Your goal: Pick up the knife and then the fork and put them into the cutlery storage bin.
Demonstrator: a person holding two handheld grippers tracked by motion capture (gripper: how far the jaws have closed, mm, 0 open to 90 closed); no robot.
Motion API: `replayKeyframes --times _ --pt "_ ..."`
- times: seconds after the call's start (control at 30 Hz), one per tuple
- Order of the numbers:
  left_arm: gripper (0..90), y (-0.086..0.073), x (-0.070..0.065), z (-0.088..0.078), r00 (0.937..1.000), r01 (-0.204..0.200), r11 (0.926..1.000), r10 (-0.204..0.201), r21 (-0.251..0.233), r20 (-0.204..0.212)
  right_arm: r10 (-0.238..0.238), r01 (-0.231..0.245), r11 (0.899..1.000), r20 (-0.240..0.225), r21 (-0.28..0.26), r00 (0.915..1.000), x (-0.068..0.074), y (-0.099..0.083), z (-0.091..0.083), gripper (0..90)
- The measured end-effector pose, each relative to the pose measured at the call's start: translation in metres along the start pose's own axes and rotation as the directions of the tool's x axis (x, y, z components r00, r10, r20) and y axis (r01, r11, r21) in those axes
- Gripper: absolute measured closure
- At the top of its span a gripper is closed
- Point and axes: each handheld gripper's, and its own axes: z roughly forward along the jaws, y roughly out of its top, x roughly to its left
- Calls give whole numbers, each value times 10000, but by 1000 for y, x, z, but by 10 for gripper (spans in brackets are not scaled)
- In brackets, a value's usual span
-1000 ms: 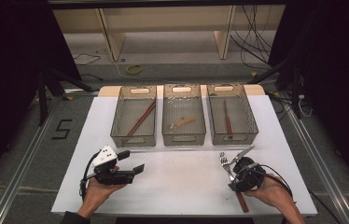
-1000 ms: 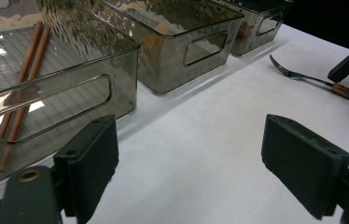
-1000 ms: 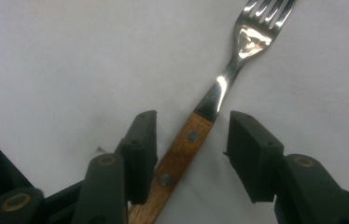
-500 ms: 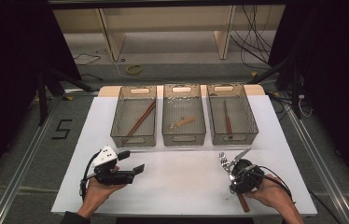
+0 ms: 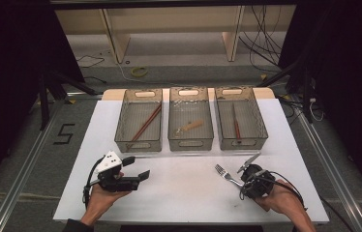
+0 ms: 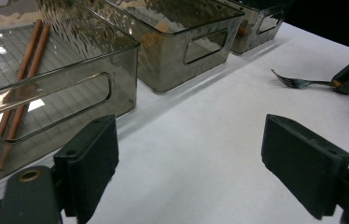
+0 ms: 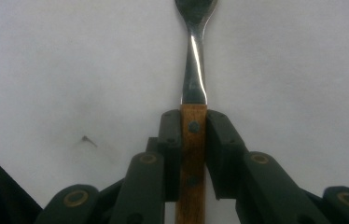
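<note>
The right gripper (image 5: 243, 180) has just been closing its jaws and now pinches the fork (image 7: 194, 88) by its wooden handle, the 2 black pads pressed flat against the riveted wood. The fork's polished steel neck runs forward from the jaws, and its tines lie on the white bench (image 5: 188, 193) at the near right, well short of the bins.

The left gripper (image 5: 138, 169) rests at the near left in the person's hand, its blocky, matt black jaws spread wide with only bare bench between them.

At the far side stand 3 smoky, translucent plastic bins with cut-out handles and ribbed floors. The left bin (image 5: 121, 137) holds a pair of slim reddish-brown chopsticks (image 5: 145, 123) lying diagonally. The middle bin (image 5: 190, 142) holds a pale wood-handled utensil (image 5: 191, 126). The right bin (image 5: 261, 133) holds a thin utensil with a reddish handle (image 5: 236, 126).
</note>
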Motion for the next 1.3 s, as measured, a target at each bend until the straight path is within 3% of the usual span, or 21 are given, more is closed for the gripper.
replayKeyframes --times 0.43,0.9,1.3 --pt "183 0 1 0 10000 -8 10000 8 -9 -44 -186 186 9988 2 -455 9998 -2 -1 -5 778" --pt "183 0 0 0 10000 15 9999 -15 -100 53 -148 177 9863 187 -1642 9997 -4 1 -23 778" --pt "183 0 -1 0 10000 23 9999 -22 -114 79 -78 101 9788 120 -2046 9999 -13 6 -31 778"
